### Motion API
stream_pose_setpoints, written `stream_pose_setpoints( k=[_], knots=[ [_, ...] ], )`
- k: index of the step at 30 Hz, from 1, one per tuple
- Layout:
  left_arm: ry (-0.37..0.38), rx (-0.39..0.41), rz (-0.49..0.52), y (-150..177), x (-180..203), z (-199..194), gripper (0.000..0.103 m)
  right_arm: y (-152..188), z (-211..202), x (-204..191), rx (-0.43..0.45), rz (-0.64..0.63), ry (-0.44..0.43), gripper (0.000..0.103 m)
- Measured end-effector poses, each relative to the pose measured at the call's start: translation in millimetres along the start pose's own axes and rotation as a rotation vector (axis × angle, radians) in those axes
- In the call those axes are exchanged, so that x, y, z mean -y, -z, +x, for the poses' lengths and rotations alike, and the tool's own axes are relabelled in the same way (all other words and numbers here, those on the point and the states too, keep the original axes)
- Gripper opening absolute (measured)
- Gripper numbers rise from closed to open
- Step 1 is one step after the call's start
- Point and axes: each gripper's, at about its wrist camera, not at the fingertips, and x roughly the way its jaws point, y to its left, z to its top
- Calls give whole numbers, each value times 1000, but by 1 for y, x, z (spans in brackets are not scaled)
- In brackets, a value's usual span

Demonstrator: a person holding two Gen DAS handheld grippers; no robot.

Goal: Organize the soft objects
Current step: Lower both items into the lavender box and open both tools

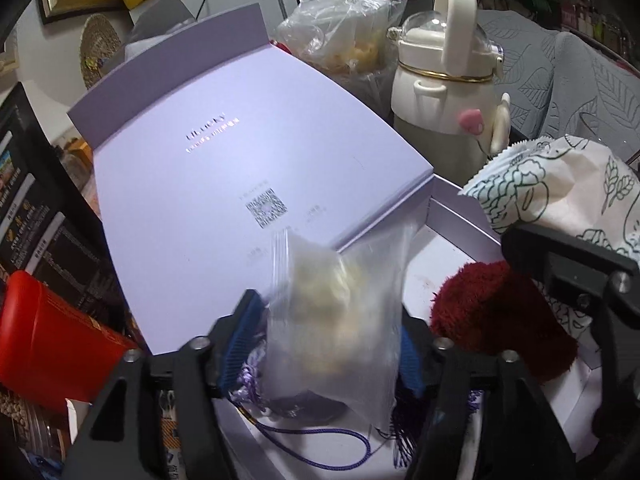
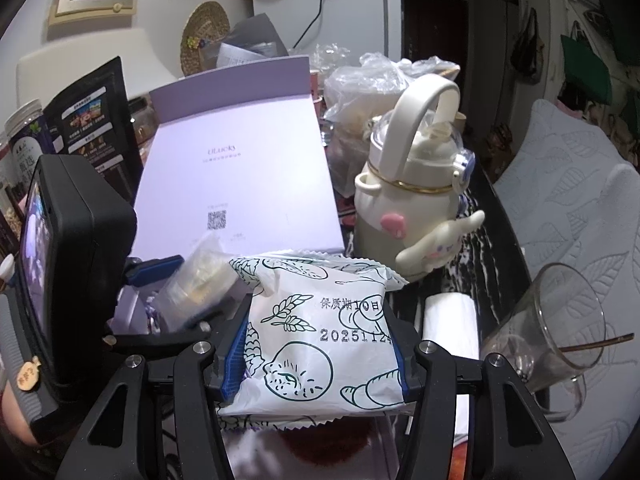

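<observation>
Left tool [image 1: 332, 344] over the open lilac box [image 1: 452, 216]. Its jaws stand partly apart around a clear zip bag [image 1: 336, 320] of pale lumps. The bag is blurred and we can't tell whether the pads press on it, likely dropping in.

Right tool [image 2: 316, 356] is clamped on a white printed snack packet [image 2: 320, 340], both blue pads pressed into its sides, held above the box just beside the left tool.

Already inside: a dark red fluffy piece [image 1: 492, 316] and a purple cord [image 1: 320, 436].

To do it well:
- Let the zip bag settle flat against the lid [image 1: 248, 160] side before we pull the left tool clear.
- Lower the packet onto bare floor beside the red piece, not on top.
- Steer clear of the cream bottle [image 2: 412, 200] and glass cup [image 2: 560, 328] to the right.
</observation>
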Motion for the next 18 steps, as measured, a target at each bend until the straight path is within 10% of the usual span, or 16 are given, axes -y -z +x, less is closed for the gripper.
stream_pose_setpoints(
  k=[18],
  knots=[
    [-57, -33, -24, -3, -5, 0, 78, 8, 28, 13, -139, 80, -64, 56]
  ],
)
